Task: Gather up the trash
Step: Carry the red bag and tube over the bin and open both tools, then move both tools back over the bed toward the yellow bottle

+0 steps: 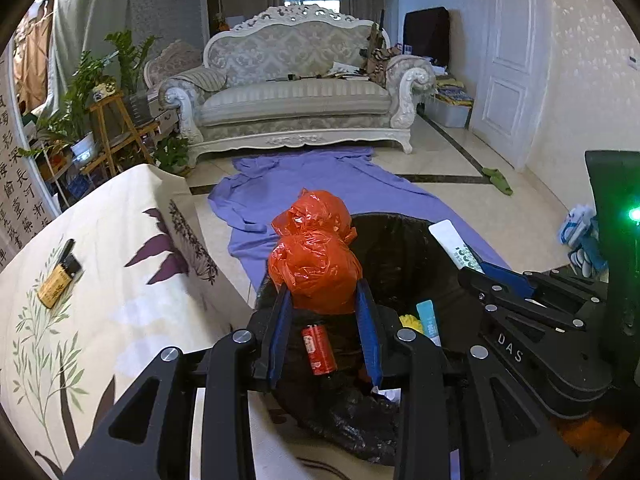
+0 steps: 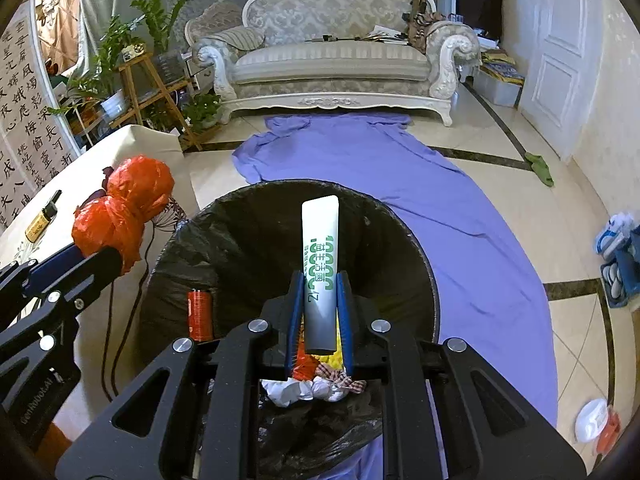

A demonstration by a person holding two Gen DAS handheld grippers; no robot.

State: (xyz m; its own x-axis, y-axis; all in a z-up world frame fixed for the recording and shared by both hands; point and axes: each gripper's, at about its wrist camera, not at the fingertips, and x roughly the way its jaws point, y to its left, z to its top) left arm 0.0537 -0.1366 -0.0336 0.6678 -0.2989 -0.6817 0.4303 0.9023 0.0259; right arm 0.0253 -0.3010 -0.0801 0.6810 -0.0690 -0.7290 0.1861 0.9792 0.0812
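1. The left gripper (image 1: pixel 325 294) has its jaws closed on an orange bag (image 1: pixel 316 252). The bag is scrunched up and sits between the two blue pads (image 1: pixel 370 332)
2. From the right camera, the orange bag (image 2: pixel 124 204) hangs over the left edge of the bin (image 2: pixel 256 232), partly above the table (image 2: pixel 132 148)
3. The right gripper (image 2: pixel 320 300) has its jaws closed on a white tube (image 2: pixel 320 256) with green letters. The tube points up and away, right over the middle of the bin's open top
4. From the left camera, the tube (image 1: pixel 454 244) sticks out of the right gripper (image 1: pixel 486 270) over the right side of the bin (image 1: pixel 400 256)
5. The bin has a black liner. Down inside it lies a red can (image 1: pixel 318 350), near the left wall. There is also something yellow (image 1: pixel 410 322), a light blue packet (image 1: pixel 428 318) and white crumpled paper (image 2: pixel 296 390) with a checked wrapper (image 2: pixel 340 380) beside it
6. The table has a cream cloth with leaves and purple flowers on it. A small yellow bottle (image 1: pixel 56 284) with a black cap lies on the cloth, well apart from the bin
7. A purple sheet (image 2: pixel 380 160) is spread on the tile floor from the bin to the sofa (image 2: pixel 336 44)
8. Green plants (image 1: pixel 92 92) on a wooden stand are left of the sofa, and a white door (image 1: pixel 508 60) is on the right wall
9. A green sock (image 2: pixel 540 168) lies on the floor near the door
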